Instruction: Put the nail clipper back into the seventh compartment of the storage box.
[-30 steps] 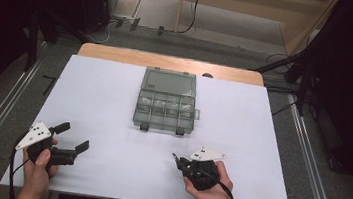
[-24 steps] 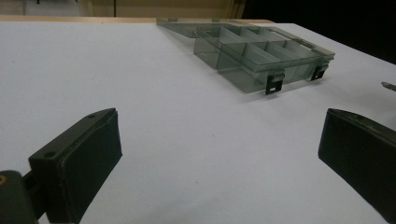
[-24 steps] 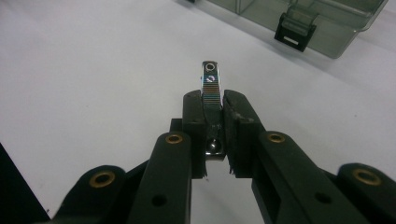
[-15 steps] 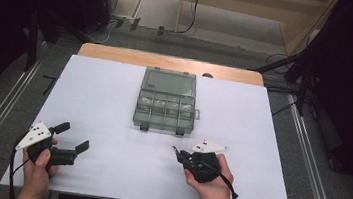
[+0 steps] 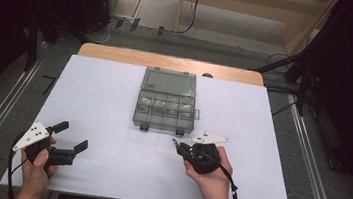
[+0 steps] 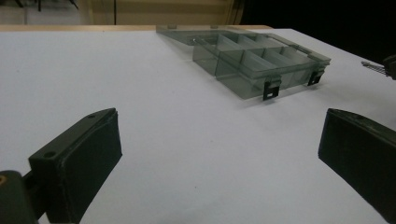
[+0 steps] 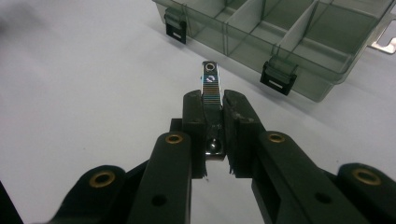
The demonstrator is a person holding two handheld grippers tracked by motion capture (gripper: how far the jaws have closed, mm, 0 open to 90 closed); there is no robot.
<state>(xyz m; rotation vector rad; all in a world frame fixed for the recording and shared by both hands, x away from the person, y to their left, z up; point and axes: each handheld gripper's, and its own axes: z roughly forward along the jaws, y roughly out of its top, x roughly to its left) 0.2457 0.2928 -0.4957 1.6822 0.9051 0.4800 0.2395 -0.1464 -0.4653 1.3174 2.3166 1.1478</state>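
Right gripper (image 7: 212,109): jaws closed on a small metal clip (image 7: 210,86), its ridged, holed end projecting past the pads. Ahead, a smoky transparent compartment box (image 7: 299,46) sits open on the white table (image 7: 84,93), two black latches on its near wall.

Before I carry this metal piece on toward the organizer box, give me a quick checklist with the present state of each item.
1. Right tool clamped on the small metal piece: ok, both pads press its sides.
2. Piece sticks out past the pads, so it can be set down: ok.
3. Organizer box lid folded back, compartments open: ok.
4. White table surface between the piece and the box front free of obstacles: ok.
5. Left tool out of the way: ok, open near the table's left front, holding nothing.
6. Which compartment is free: cannot tell, contents too small to make out.
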